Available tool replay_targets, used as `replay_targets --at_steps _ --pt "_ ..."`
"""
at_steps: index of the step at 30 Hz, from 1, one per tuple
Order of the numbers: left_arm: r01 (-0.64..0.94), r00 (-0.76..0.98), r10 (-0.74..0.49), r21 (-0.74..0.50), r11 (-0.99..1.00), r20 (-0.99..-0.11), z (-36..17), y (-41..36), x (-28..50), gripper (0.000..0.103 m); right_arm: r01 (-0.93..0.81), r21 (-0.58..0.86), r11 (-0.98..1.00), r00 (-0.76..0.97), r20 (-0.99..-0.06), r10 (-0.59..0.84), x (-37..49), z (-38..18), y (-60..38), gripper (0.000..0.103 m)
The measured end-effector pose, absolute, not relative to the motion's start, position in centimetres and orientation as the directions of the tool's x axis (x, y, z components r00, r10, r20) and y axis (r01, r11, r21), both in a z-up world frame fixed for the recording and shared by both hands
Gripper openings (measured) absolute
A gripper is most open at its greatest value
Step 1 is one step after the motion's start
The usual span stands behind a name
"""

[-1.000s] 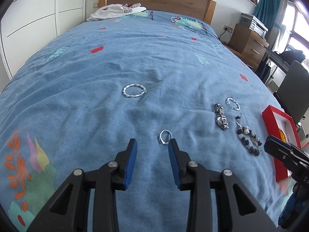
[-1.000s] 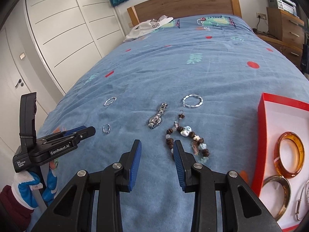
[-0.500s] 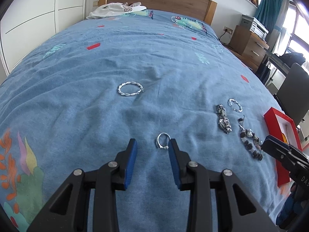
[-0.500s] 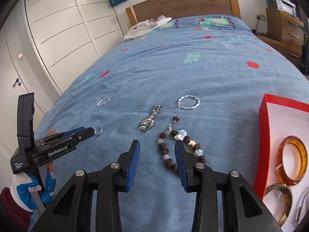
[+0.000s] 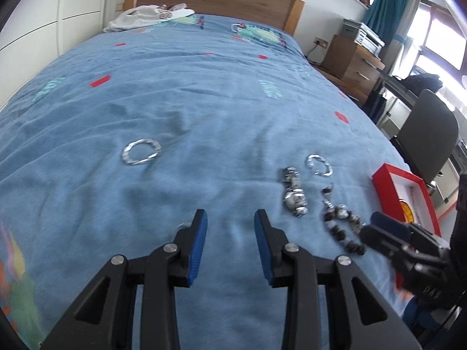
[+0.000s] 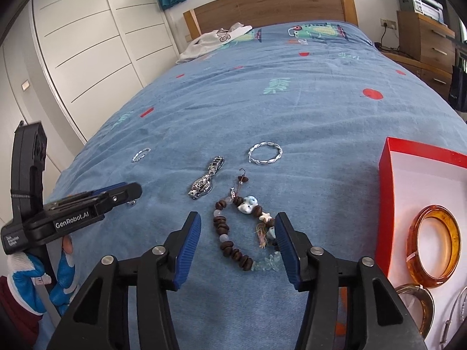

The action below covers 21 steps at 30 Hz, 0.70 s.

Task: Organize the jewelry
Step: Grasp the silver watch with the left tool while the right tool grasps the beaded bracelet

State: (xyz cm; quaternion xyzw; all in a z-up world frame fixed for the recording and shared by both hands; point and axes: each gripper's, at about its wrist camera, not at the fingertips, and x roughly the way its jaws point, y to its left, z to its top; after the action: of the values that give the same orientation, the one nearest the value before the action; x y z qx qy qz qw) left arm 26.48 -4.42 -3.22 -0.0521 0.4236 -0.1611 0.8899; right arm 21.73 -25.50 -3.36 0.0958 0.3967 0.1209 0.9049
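Observation:
On the blue bedspread lie a beaded bracelet [image 6: 240, 233], a silver watch [image 6: 205, 182], a twisted silver bangle [image 6: 265, 153] and a smaller silver bangle [image 6: 141, 155]. My right gripper [image 6: 238, 240] is open wide, its jaws on either side of the beaded bracelet. My left gripper [image 5: 230, 233] is open and empty, low over the bedspread; a small ring [image 5: 183, 225] peeks out just behind its left finger, also under the gripper tip in the right wrist view [image 6: 131, 202]. The red box [image 6: 414, 157] holds an amber bangle [image 6: 436, 243].
A white garment [image 6: 216, 42] lies near the wooden headboard [image 6: 268, 4]. White wardrobe doors [image 6: 87, 43] stand on the left, a wooden drawer chest [image 6: 426, 40] on the right, a dark chair [image 5: 429, 134] beside the bed. The box also holds more bangles [image 6: 417, 300].
My right gripper has opened wider and moved forward over the beaded bracelet. My left gripper has shifted right, so the small ring went from between its fingers to behind the left one.

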Motion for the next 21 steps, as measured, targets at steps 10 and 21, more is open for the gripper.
replay_targets --at_steps 10,21 --pt "0.361 0.465 -0.436 -0.285 0.888 -0.77 -4.4 -10.0 30.8 0.032 -0.169 0.277 0.946 0.615 -0.72 0.321 22.8 -4.8 -26.0 0.062" --pt "0.421 0.455 -0.43 -0.237 0.875 -0.78 -6.0 -10.9 31.4 0.018 -0.198 0.25 0.948 0.576 -0.753 0.318 22.6 -6.2 -25.3 0.032"
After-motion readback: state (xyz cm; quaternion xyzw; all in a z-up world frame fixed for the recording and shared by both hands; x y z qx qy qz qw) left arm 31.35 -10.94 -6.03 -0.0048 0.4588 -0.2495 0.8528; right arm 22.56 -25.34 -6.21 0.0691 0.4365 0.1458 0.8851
